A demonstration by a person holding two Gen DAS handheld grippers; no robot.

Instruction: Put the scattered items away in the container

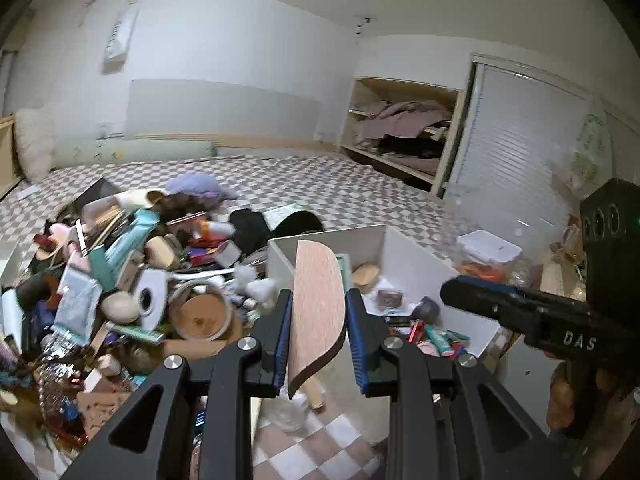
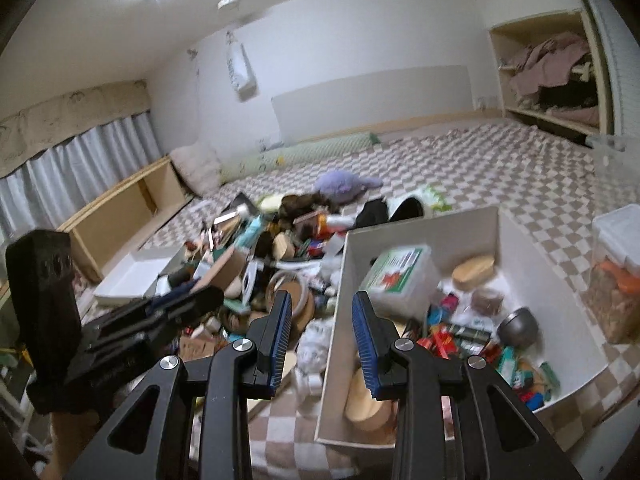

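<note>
My left gripper [image 1: 320, 336] is shut on a curved light wooden board [image 1: 318, 304], held upright between its blue pads in front of the white box [image 1: 404, 256]. The box [image 2: 440, 228] holds a green-and-white first-aid case [image 2: 396, 280], an oval wooden box [image 2: 474, 272], a metal bowl [image 2: 518, 326] and several small packets. My right gripper [image 2: 320, 340] is open and empty above the box's near left wall. A pile of scattered items [image 1: 140, 280] lies left of the box. Each gripper shows from the side in the other's view: right gripper [image 1: 460, 296], left gripper [image 2: 208, 296].
A checkered mat [image 1: 320, 184] covers the floor. A clear lidded tub [image 2: 616, 272] stands right of the box. A purple plush [image 2: 344, 184] lies behind the pile, a white tray [image 2: 132, 276] to its left. An open closet [image 1: 400, 132] stands far right, with a low wooden shelf [image 2: 120, 216] along the left wall.
</note>
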